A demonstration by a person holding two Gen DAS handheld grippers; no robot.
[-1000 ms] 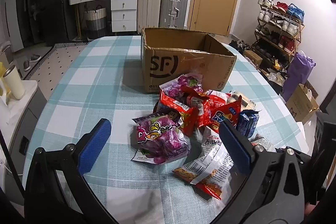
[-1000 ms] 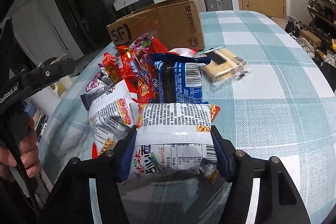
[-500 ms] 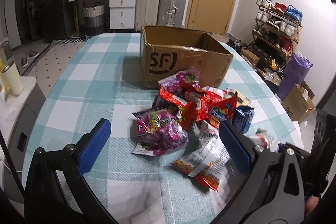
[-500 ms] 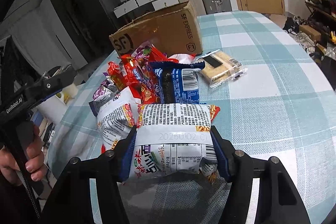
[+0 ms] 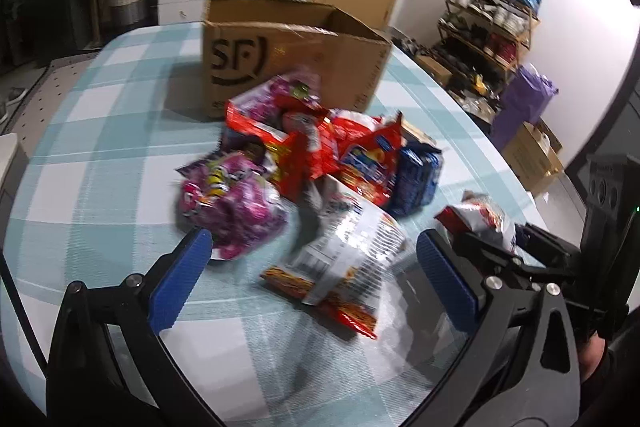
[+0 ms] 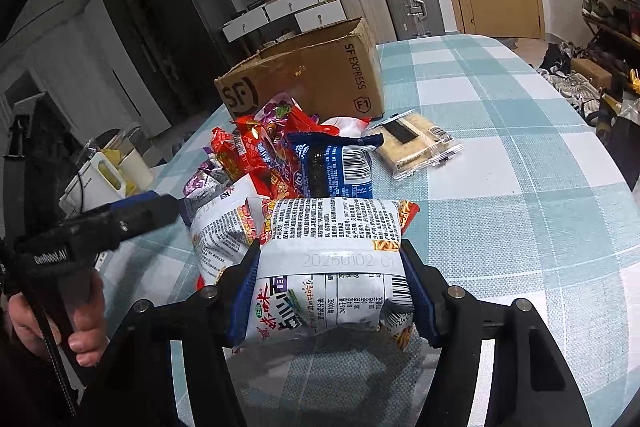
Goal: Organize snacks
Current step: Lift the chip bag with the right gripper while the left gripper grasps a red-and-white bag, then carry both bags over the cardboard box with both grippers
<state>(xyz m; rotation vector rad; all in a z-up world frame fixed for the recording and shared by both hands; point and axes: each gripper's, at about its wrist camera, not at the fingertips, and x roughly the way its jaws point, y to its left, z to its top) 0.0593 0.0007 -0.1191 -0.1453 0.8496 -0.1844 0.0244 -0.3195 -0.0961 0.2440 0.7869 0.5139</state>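
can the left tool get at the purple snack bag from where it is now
Probably yes. The left tool is open and holds nothing, and the purple snack bag lies right ahead of its left finger at the pile's near edge with nothing on top.

Teal-and-white checked tablecloth, brown cardboard box, blue-padded black right tool.

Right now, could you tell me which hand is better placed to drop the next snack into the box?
The right gripper: its fingers already clamp a white packet, facing the box. The left gripper is open and holds nothing.
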